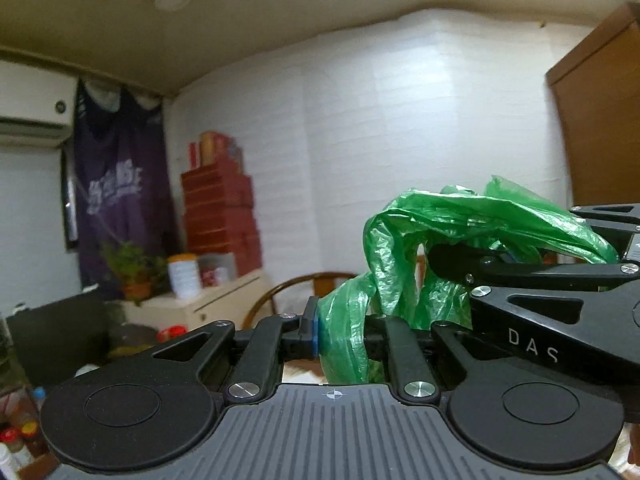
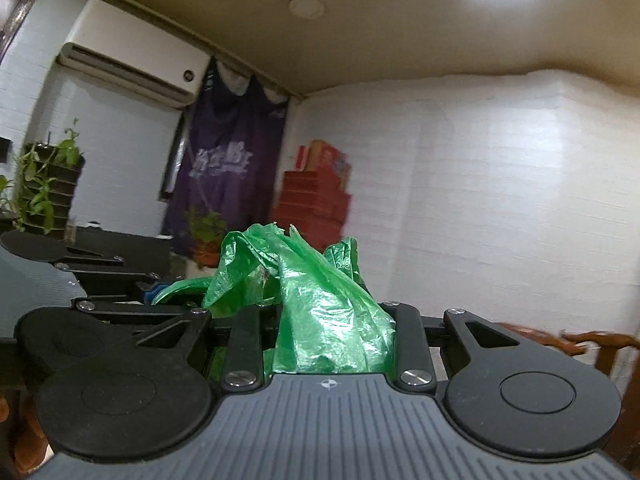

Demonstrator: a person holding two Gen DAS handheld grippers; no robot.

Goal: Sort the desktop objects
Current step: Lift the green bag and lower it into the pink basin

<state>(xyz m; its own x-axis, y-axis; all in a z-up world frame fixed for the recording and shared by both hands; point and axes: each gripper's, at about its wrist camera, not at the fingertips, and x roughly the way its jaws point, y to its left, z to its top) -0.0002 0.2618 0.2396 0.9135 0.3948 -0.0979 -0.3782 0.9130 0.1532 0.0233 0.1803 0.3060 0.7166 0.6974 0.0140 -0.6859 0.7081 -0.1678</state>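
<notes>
1. Green plastic bag (image 1: 460,236) held up in mid-air between both tongs.
2. Left tongs (image 1: 340,332) slightly apart around bag film — grip unclear; right tongs (image 2: 332,340) clamped on bag.
3. Behind — red boxes (image 1: 220,208), potted plant (image 1: 134,268), purple cloth (image 2: 236,168), white brick wall (image 1: 400,140).

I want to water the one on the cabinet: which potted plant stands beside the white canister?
The small potted plant in the orange pot, in front of the purple cloth; the white canister stands just right of it. The taller plants sit in dark stacked trays by the left wall.
</notes>
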